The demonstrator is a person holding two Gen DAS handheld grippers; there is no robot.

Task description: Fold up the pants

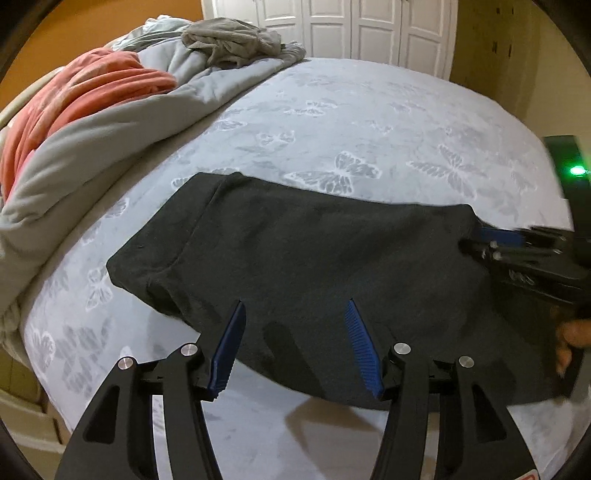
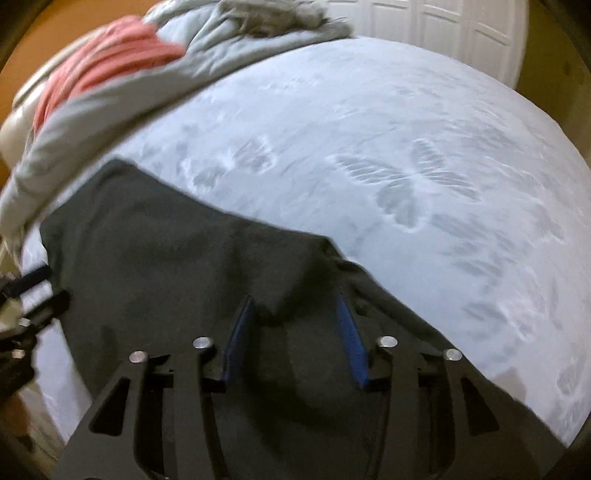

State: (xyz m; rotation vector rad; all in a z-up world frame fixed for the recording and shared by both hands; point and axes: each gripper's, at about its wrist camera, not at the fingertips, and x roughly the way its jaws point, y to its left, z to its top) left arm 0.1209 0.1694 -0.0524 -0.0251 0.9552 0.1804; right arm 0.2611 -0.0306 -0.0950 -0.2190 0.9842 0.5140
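Note:
Dark grey pants (image 1: 295,251) lie folded flat across the near part of a bed (image 1: 369,122) with a pale butterfly-print sheet. My left gripper (image 1: 295,314) is open and empty, its blue pads just above the pants' near edge. My right gripper (image 2: 295,310) is open over the pants' right end (image 2: 184,266), where a fold of cloth rises between its fingers. In the left wrist view the right gripper (image 1: 480,240) shows at the pants' right edge. In the right wrist view the left gripper (image 2: 33,295) shows at the far left.
A bunched grey duvet (image 1: 110,122) with an orange-pink blanket (image 1: 81,96) and a grey garment (image 1: 229,40) lies along the bed's left side. White closet doors (image 1: 351,26) stand behind the bed. A dark device with a green light (image 1: 576,171) is at the right.

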